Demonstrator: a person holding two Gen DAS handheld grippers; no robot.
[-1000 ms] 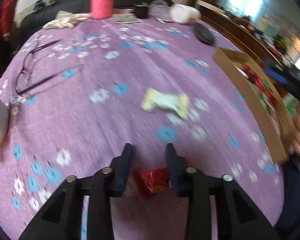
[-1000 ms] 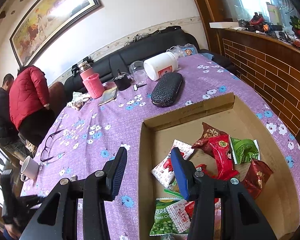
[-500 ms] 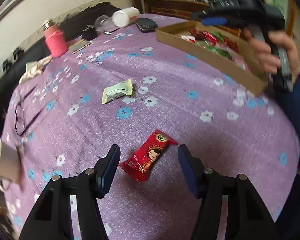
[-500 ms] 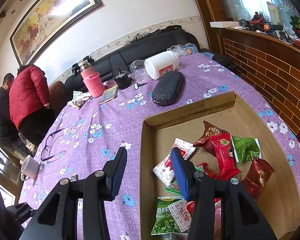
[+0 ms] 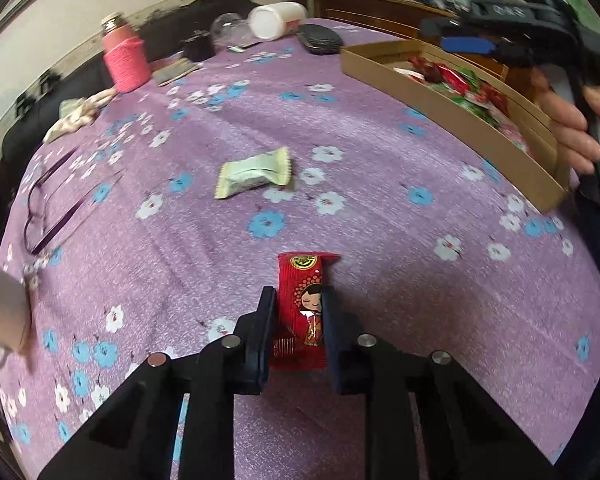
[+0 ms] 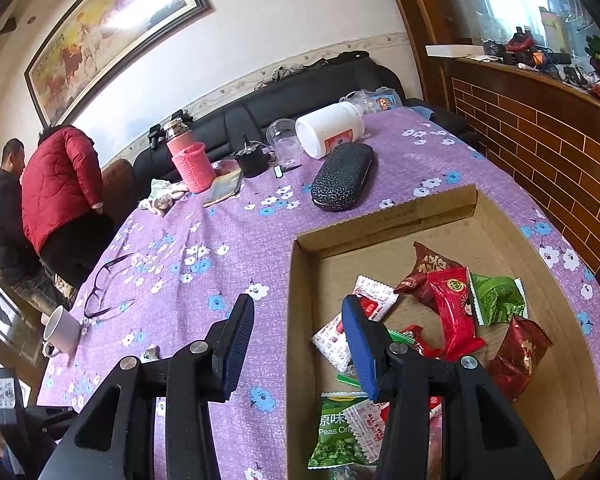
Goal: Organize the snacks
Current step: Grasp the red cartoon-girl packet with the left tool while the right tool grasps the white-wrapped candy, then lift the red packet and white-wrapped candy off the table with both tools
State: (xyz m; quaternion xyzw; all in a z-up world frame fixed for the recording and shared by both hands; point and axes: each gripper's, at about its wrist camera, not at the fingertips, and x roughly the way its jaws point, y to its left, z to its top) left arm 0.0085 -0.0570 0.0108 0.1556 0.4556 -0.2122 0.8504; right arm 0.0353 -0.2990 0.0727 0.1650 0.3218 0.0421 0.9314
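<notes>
With the left hand-held gripper [image 5: 298, 312] clamped on the red foil snack packet [image 5: 303, 312] lying on the purple flowered worktop [image 5: 380, 184], lift straight up before swinging right-forward to the shallow cardboard box [image 5: 452, 112], where the right hand-held gripper [image 6: 298, 340] waits with jaws apart and empty.

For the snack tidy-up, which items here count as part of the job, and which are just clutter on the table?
Part of the job:
- red snack packet, gripped by the left hand-held gripper
- pale green snack packet
- cardboard box holding snacks

Just lying about:
- eyeglasses
- white mug
- pink bottle
- black glasses case
- white jar
</notes>
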